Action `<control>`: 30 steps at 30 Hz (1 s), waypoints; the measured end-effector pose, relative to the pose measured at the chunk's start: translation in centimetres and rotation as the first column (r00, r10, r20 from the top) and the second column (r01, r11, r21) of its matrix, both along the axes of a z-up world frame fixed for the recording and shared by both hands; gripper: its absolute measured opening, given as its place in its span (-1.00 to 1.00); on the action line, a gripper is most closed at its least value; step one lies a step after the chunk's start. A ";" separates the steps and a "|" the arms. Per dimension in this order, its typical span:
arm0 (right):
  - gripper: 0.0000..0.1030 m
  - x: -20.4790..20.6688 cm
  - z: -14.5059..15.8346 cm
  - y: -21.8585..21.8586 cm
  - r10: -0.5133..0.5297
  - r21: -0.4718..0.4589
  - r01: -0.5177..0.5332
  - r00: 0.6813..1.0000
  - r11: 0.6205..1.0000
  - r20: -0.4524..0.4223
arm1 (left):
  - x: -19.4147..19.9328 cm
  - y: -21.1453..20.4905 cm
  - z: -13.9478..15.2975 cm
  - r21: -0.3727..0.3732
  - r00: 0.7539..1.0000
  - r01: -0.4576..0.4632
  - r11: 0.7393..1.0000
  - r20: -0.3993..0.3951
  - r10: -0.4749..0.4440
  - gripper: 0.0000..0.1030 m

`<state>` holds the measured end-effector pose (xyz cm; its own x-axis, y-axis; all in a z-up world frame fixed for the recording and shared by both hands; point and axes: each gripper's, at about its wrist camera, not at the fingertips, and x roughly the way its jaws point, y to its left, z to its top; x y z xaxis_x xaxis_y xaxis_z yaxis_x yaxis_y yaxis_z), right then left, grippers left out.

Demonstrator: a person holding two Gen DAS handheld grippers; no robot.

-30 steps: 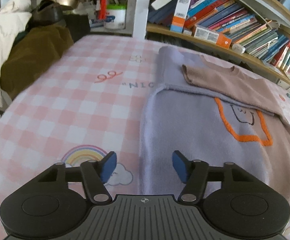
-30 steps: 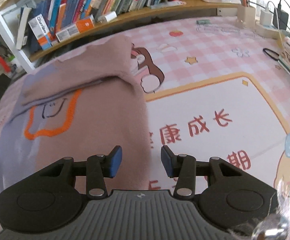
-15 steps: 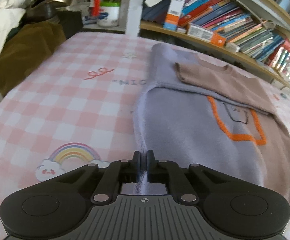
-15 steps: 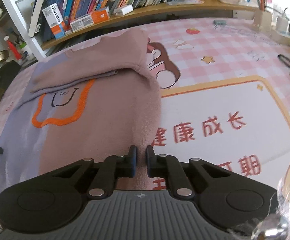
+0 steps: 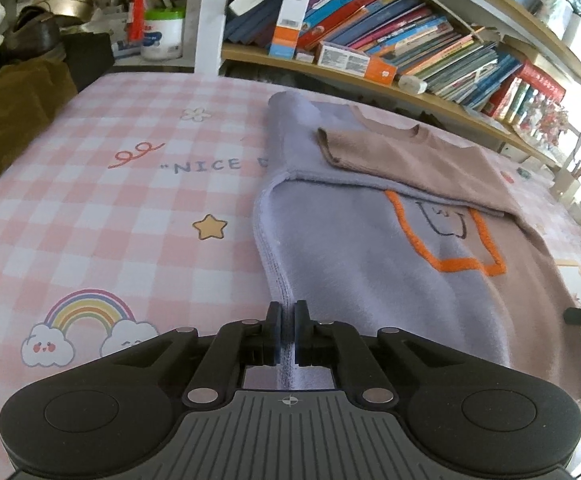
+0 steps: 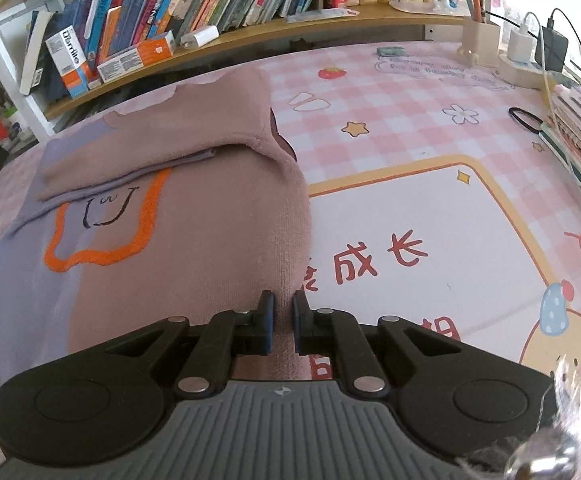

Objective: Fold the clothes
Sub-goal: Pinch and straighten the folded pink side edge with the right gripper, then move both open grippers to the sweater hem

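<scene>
Sweater (image 5: 370, 280) lies flat on the pink checked table (image 5: 110, 208), two-tone: lilac half on the left, brown half on the right, orange outlined motif (image 5: 450, 240) at centre. Both sleeves are already folded in across the chest, near the collar end by the bookshelf (image 5: 410, 52).

Left tongs (image 5: 287, 332): clenched on the lilac bottom corner; a ridge of hem runs up between the blue pads. Right tongs (image 6: 283, 322): clenched on the brown bottom corner, with fabric bunched between the pads and a narrow slit visible between them. Both pairs have just been closing, with cloth between them in each case.

Step in hand (judgement): grasp of the two hem corners is complete; the lengthwise fold, hem up to the collar, is about to start. Task roughly mid-way: sleeves in, body not yet folded.

Next move calls for:
- raising both corners together and level, so the hem stays straight;
- carrying them forward over the motif toward the collar;
- keeping the folded sleeves undisturbed underneath;
- setting the hem down square with the shoulders before letting go.

Risk: the thinner left-hand pinch could slip.
</scene>
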<state>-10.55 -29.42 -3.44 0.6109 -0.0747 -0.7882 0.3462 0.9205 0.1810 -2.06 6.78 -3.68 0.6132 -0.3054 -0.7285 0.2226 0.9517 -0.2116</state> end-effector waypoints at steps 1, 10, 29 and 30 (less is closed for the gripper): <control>-0.83 0.0 0.0 0.0 -0.012 0.000 0.012 1.000 1.000 0.002 | -0.2 -0.1 0.2 -0.002 1.000 0.005 1.000 0.005 -0.005 -0.92; -0.76 -0.6 0.8 -0.1 -0.056 0.019 0.056 0.998 0.998 0.037 | -1.0 -0.1 0.8 -0.015 1.000 0.016 1.000 0.017 -0.015 -0.90; 0.03 -5.1 1.7 -1.8 0.050 0.090 -0.056 0.997 0.994 0.064 | -5.6 -3.9 1.7 0.064 0.989 -0.145 0.987 0.000 0.145 0.47; 0.03 -5.5 1.6 -1.9 0.054 0.095 -0.060 0.997 0.994 0.062 | -6.1 -4.1 1.5 0.062 0.989 -0.148 0.987 -0.007 0.149 0.47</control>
<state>-16.09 -31.35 -1.80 0.6578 0.0362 -0.7523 0.2796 0.9157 0.2885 -8.16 2.72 -2.13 0.6400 -0.1664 -0.7502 0.0759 0.9852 -0.1538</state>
